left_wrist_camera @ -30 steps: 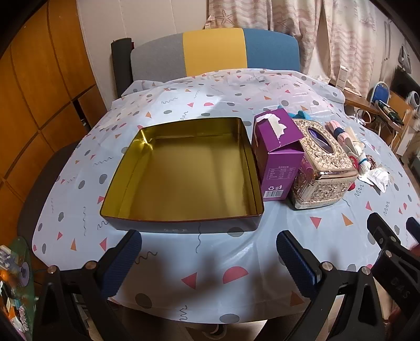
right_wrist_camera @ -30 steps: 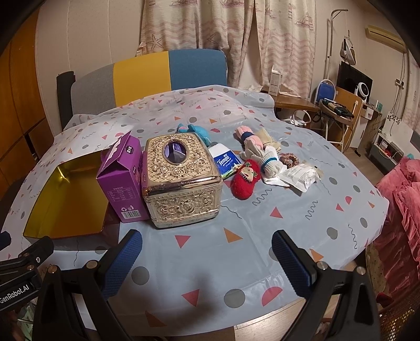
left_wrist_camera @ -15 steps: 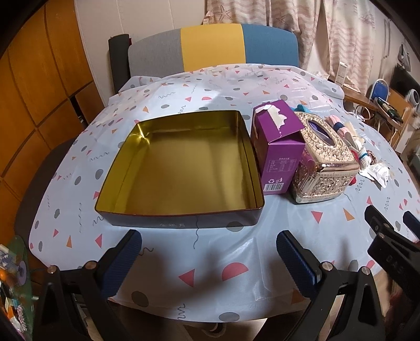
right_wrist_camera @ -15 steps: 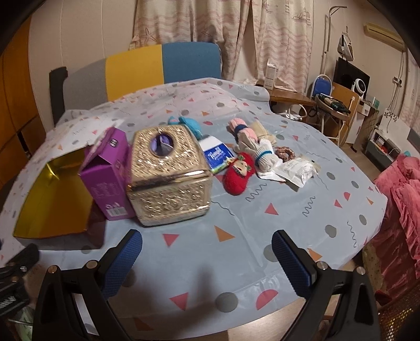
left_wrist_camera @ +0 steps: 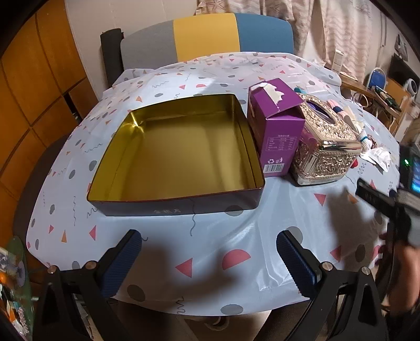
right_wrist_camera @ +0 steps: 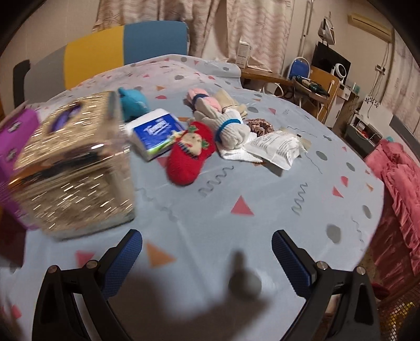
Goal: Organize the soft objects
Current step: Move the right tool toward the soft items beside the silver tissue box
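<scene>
Pink curtains [right_wrist_camera: 249,23] and a chair [left_wrist_camera: 207,34] in grey, yellow and blue stand behind my round worktop [left_wrist_camera: 236,236], which has a pale cloth with dots and triangles on it.

A moment ago my right claw [right_wrist_camera: 204,251] was farther back. Now it has come closer to the soft things, and the picture is blurry because I am moving fast. My left claw [left_wrist_camera: 210,251] has slid a little nearer to the big gold tin [left_wrist_camera: 173,149] too. Both claws are spread wide and hold nothing.

I think this means I am about to pick up my first soft thing. Nothing is in the tin yet.

Soft things lie in a pile to the right of the shiny gold tissue box [right_wrist_camera: 73,168]. I see a red knit doll [right_wrist_camera: 189,154], rolled white socks [right_wrist_camera: 231,128], pink and tan gloves [right_wrist_camera: 210,101], a brown hair tie [right_wrist_camera: 260,126] and a blue toy [right_wrist_camera: 132,103]. A tissue pack [right_wrist_camera: 155,133] and a white packet [right_wrist_camera: 275,147] lie with them. A purple box [left_wrist_camera: 273,128] stands between the tin and the tissue box, touching both.
</scene>
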`<state>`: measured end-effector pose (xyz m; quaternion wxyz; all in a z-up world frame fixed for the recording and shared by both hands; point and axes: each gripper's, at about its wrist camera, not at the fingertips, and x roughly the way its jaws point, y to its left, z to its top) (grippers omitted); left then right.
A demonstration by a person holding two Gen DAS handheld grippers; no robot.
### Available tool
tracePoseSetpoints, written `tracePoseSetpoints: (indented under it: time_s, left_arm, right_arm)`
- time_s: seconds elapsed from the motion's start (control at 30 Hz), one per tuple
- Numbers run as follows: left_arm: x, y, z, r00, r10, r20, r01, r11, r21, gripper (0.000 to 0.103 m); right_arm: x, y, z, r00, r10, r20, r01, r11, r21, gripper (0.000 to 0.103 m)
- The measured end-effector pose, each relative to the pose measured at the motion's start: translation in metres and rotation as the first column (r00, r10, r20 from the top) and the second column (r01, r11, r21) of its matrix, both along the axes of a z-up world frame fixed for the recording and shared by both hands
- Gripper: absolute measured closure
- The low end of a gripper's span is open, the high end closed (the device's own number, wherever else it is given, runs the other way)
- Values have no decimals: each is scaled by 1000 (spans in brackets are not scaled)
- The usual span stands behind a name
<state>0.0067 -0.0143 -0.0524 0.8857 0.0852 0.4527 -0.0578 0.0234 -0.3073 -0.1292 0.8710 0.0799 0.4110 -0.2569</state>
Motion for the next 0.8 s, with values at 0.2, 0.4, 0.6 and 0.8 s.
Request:
tracePoseSetpoints:
  time_s: [0.2, 0.4, 0.6, 0.8]
  left_arm:
    - [1, -7, 0, 1000, -23, -2, 23, 999, -26, 0]
    - [4, -22, -6, 999, -43, -18, 43, 999, -16, 0]
    - [13, -35, -12, 999, -28, -34, 28, 1000, 8, 0]
    - [15, -52, -18, 998, -48, -27, 50, 997, 52, 0]
  right_arm:
    - [33, -60, -22, 999, -43, -14, 43, 999, 18, 2]
    - [65, -97, -35, 999, -9, -53, 14, 995, 101, 0]
    - [68, -99, -36, 999, 7, -47, -2, 994, 107, 0]
    - [67, -97, -35, 999, 7, -46, -2, 994, 105, 0]
